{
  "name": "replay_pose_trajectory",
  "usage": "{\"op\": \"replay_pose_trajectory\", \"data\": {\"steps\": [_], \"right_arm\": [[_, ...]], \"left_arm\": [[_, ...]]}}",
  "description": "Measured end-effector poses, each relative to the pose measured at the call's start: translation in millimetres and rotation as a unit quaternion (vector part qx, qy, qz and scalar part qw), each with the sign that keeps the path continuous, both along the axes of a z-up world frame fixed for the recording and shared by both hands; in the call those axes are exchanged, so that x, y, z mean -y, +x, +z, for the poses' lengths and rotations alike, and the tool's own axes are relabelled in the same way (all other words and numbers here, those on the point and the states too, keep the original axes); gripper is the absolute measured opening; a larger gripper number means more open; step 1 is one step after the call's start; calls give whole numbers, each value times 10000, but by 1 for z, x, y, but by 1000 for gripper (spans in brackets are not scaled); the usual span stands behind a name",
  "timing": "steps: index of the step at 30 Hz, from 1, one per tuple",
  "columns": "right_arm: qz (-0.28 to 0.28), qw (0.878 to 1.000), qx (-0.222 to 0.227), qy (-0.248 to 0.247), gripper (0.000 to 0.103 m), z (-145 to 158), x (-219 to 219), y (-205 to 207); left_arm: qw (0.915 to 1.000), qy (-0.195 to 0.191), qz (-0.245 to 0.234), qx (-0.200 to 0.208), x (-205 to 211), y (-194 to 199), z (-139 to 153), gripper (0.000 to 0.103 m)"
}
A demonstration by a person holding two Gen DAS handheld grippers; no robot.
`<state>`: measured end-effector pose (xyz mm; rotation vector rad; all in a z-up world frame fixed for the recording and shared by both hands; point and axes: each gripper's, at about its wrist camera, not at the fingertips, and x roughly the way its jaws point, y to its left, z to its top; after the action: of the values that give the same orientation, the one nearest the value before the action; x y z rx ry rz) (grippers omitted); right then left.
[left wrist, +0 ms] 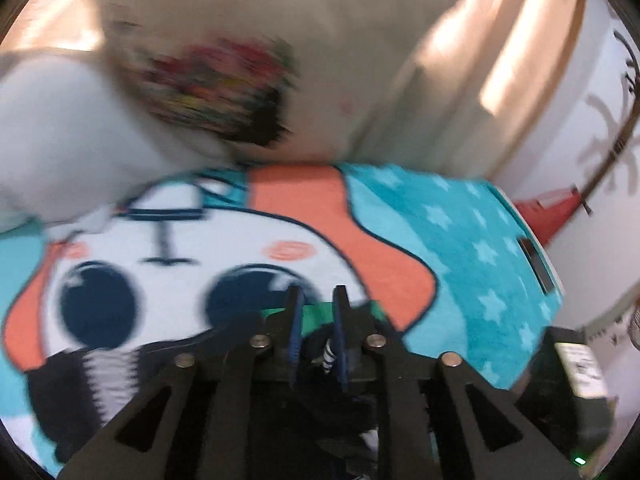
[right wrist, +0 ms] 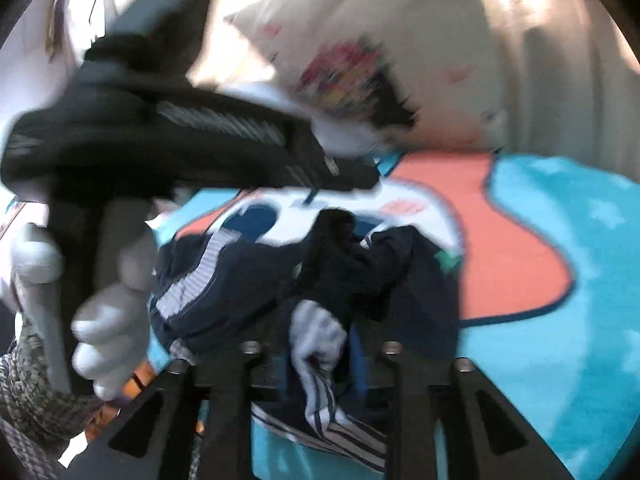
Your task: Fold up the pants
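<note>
While both grippers are lifting the pants point(right wrist: 320, 272), a dark, limp heap above the cartoon blanket point(right wrist: 560, 320) mid-bed, I am pinching fabric in my left gripper point(left wrist: 318, 320) and right gripper point(right wrist: 320, 344). Soft, light, slumping; regripping at the waistband corners seems best.

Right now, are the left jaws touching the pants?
Touching. The left wrist view shows the left gripper with dark pants fabric bunched between its blue jaws, the striped trim pressed against one.

Cartoon blanket point(left wrist: 460, 240), printed pillow point(left wrist: 224, 64), sunlit curtain point(left wrist: 500, 60), white wall point(left wrist: 600, 160)
</note>
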<state>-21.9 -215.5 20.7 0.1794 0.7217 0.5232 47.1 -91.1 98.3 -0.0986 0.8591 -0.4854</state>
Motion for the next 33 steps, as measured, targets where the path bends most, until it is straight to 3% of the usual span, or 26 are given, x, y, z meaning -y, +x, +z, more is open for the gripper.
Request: {"op": "replay_pose_trajectory", "data": {"steps": [1,2,3,5,10,15,17,21,22,25,31,33], "right_arm": [[135,9999,-90,12,37,-4,-9,5],[238,9996,-147,-15,41,-8,-17,5],[285,9995,-126,-73,44,-10,-23,5],[416,9990,-51,-125,54,-8,-33,3],[741,9969,118,-250,56,16,-44,-16],[55,9995,295,-141,55,41,-22,-11],[-171,9997,17,-177,45,31,-19,9],[-80,9972,-735,141,45,-2,-27,43],[-64,9960,-877,140,46,-10,-32,50],[42,9965,-836,-44,58,-8,-43,51],[243,9981,-454,-345,62,35,-60,33],[471,9965,-603,-328,62,42,-77,40]], "left_arm": [[9998,-85,171,97,-17,-6,4,38],[9990,-169,366,209,-31,-12,6,54],[9975,-242,560,344,-46,-18,8,62],[9949,-255,811,546,-67,-27,11,63],[9855,64,1425,918,-116,-44,12,69],[9737,-43,2012,1069,-160,-57,8,70],[9688,67,2179,1184,-170,-64,8,72],[9579,373,2448,1453,-182,-80,8,93],[9555,406,2519,1482,-186,-84,7,95],[9541,308,2662,1334,-205,-89,-1,96],[9507,53,3004,769,-237,-87,-24,96],[9501,-18,3037,718,-243,-92,-29,96]]}}
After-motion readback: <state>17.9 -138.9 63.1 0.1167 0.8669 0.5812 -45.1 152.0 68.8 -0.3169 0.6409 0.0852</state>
